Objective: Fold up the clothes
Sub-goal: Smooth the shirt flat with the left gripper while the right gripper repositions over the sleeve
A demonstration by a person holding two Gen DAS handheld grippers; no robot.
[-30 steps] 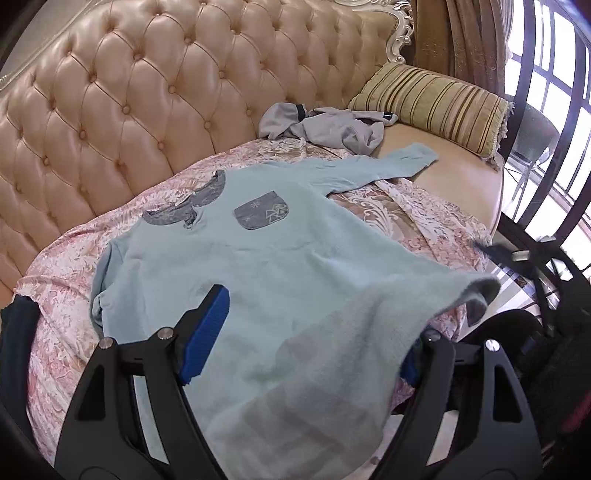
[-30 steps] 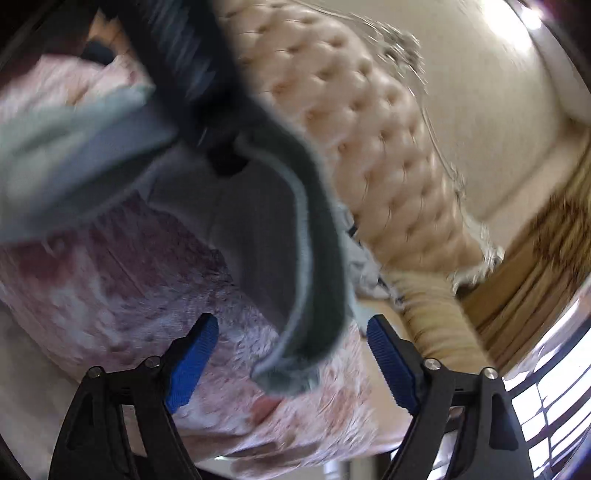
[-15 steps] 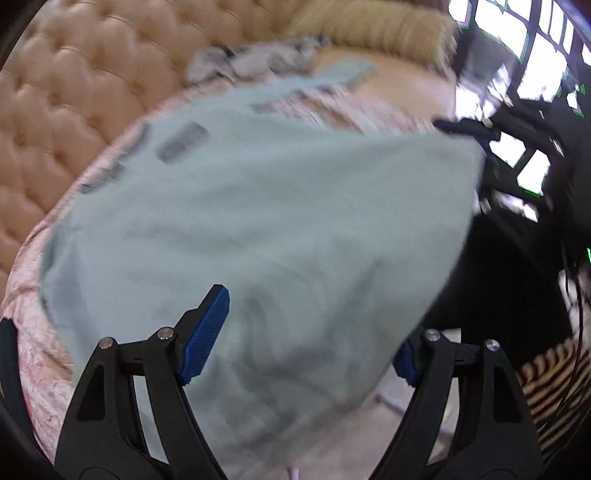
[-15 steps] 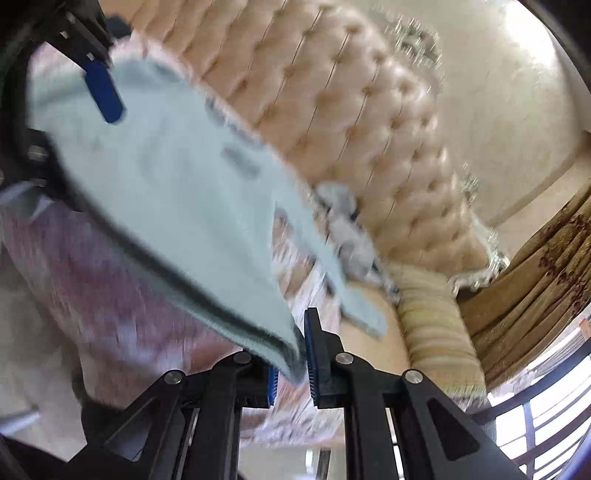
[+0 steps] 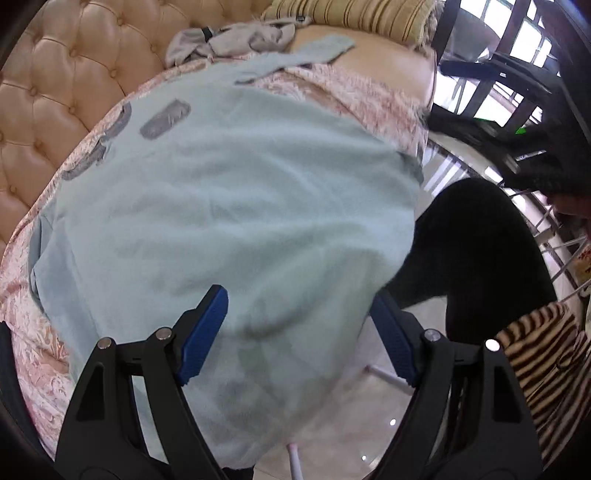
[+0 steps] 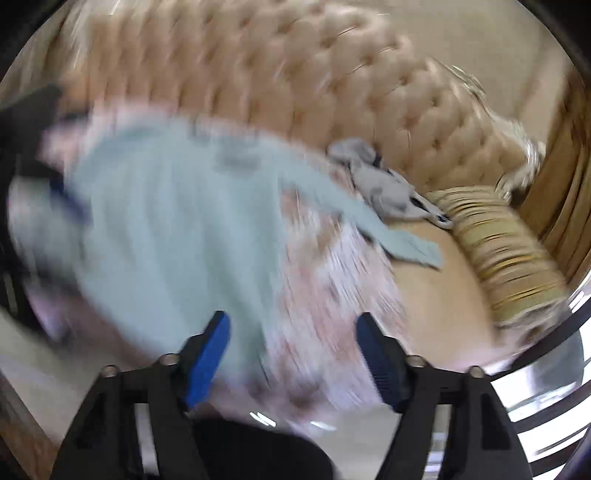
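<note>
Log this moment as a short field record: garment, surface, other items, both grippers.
garment: light blue sweatshirt spread front up, grey chest pocket showing, hem hanging over the sofa's front edge
surface: pink patterned throw on a tufted sofa
other items: crumpled grey garment; striped cushion
left gripper: open, over the hem
right gripper: open after just opening, nothing between the jaws

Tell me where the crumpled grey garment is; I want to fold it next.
The crumpled grey garment lies at the back of the tufted beige sofa, between the spread pale-blue top and the striped gold cushion.
</note>
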